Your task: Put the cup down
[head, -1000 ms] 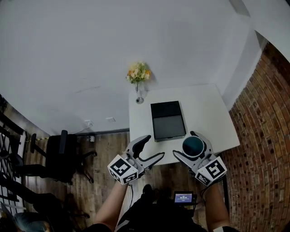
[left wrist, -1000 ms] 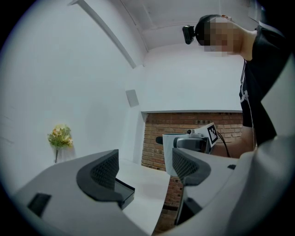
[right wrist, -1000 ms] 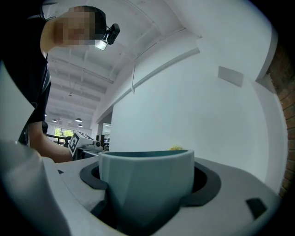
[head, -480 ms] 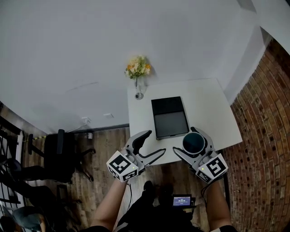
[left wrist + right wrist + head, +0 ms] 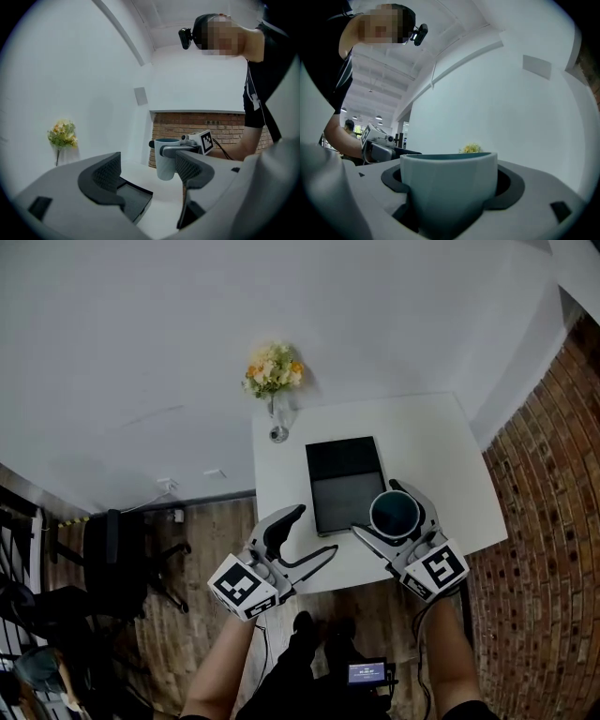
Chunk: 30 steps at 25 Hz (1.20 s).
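Well to the left of the dark tray (image 5: 345, 484) and beyond its far corner, a small vase of flowers (image 5: 272, 381) stands at the back of the white worktop (image 5: 441, 446). Nearer the person, the left gripper (image 5: 316, 531) hovers off the tray's near left corner, its jaws spread with nothing between them. It has no part in this step and is best kept there, clear of the tray.

Just right of the tray's near right corner is the cup (image 5: 395, 513), a pale blue-green one. The right gripper (image 5: 375, 507) pinches it around the body, jaws wide and seated on either side. The cup looks upright and level. From the left gripper view it seems to hang a little above the surface, though I cannot say for sure that its base is off the worktop.

The step in hand appears to be the lowering. It should go best straight down onto the bare worktop to the right of the tray, far enough over that the base does not land on the tray's rim, and back from the worktop's front edge. Keep the gripper level, let the base sit flat before the jaws part, then draw back along the line of the jaws without nudging the cup.
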### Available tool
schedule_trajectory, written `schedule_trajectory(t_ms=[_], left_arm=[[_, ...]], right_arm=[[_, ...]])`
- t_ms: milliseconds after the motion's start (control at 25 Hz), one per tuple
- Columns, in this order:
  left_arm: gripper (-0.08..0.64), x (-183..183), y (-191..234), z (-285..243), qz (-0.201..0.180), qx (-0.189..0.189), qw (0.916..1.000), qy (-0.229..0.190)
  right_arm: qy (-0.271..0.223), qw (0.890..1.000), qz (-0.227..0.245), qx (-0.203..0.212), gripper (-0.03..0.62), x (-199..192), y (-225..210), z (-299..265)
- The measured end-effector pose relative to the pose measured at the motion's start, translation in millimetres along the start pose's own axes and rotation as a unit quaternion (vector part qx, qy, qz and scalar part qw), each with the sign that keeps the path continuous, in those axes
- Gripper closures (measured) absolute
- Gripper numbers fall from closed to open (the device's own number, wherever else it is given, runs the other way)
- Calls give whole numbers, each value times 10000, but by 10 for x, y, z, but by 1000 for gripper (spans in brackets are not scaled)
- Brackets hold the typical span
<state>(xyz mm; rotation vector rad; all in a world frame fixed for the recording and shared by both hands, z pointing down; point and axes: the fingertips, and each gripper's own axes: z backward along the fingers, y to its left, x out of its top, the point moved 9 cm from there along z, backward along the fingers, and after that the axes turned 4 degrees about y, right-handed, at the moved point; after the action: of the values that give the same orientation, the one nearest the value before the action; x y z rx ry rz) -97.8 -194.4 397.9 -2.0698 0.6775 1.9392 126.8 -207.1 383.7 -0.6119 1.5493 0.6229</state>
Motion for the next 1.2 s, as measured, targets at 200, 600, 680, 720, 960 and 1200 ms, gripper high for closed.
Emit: schedule_trajectory(t_ms=[200,600,680,720,960,1200], left_arm=[[206,-61,147,-145,1,60,10000,-5],[206,-118,453,-309,146,123,9997,-159],[206,-135,497,-347,153,127,9996,-203],[206,-148,515,-366,154,131,9996,-215],[206,-244,586,-462,207,161,9994,-245],[206,-327,649,-493,225,232,9991,-275]], right_arm=[[-26,10000,15,46,156,-166,-283,-275],[-166,9997,-30,156,156,-482,-744,-890],[-180,9997,-24,157,156,-560,-836,-985],[-186,9997,-29,155,156,-600,-886,-1028],[-257,9995,-129,105,156,-792,-1189,-1271],[-265,9995,-113,108,156,-962,-1368,-1501]])
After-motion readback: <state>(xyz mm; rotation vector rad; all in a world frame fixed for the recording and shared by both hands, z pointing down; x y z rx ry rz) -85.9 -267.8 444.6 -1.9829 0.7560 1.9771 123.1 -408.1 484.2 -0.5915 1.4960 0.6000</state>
